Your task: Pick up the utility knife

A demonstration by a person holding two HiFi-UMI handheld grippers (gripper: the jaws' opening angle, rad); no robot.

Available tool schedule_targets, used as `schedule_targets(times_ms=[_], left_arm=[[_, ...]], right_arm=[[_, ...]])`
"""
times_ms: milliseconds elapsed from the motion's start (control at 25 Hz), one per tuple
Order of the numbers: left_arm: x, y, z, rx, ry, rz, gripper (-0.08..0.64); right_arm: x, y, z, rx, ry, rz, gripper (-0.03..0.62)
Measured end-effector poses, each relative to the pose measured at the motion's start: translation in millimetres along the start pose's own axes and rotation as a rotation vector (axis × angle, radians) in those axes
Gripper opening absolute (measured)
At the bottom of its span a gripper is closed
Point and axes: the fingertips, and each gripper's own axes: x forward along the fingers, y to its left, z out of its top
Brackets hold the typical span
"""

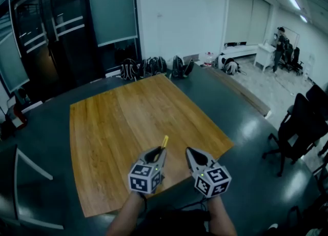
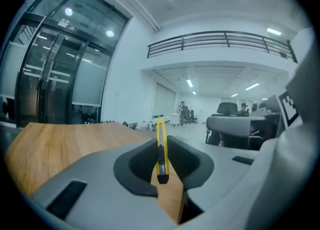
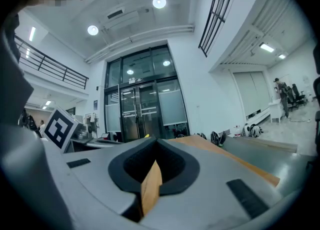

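Observation:
A yellow utility knife [image 1: 164,142] is clamped edge-on between the jaws of my left gripper [image 1: 157,151], held in the air above the near edge of the wooden board [image 1: 128,122]. In the left gripper view the knife [image 2: 161,149] runs straight out between the dark pads, its yellow body pointing ahead past the fingertips. My right gripper [image 1: 191,151] hovers just to the right of the left one at about the same height. Its jaws meet at the tips with nothing between them; in the right gripper view only a sliver of the board shows behind the closed pads [image 3: 172,161].
The board lies on a large dark table [image 1: 241,122]. Several backpacks [image 1: 154,66] sit on the floor past its far edge. Black office chairs [image 1: 300,127] stand to the right. Glass doors [image 1: 56,30] fill the back left. A person [image 1: 280,45] stands far off at the right.

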Motion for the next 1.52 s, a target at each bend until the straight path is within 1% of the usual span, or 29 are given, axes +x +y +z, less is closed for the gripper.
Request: schedule_targets(times_ms=[240,320,600,760,960,1520], left_arm=[[-13.4,-28.9,38.0,0.015,-0.092,-0.035,0.070],[-16.3,-37.7,47.2,0.019,-0.113,-0.043,0.069],[-21.9,-61.5,63.9,0.014,-0.159,-0.068,0.070],[-21.1,-70.6,66.2,0.023,-0.159,-0.083,0.071],[-18.5,-80.3,64.9,0.030,-0.156,-0.097,0.071],[-14.0,-94.3,61.9,0.047,-0.143,-0.124,0.070]], right_arm=[[-13.5,1.8,23.1,-0.036,-0.050,0.034,0.011],[-21.2,0.6,31.3,-0.043,-0.067,0.032,0.011],[-42.0,-7.5,45.7,-0.044,-0.107,0.021,0.011],[-48.4,-12.3,47.2,-0.044,-0.102,0.005,0.011],[-55.0,-17.1,46.8,-0.052,-0.100,0.008,0.011],[-62.0,-20.8,47.2,-0.061,-0.092,-0.006,0.011]])
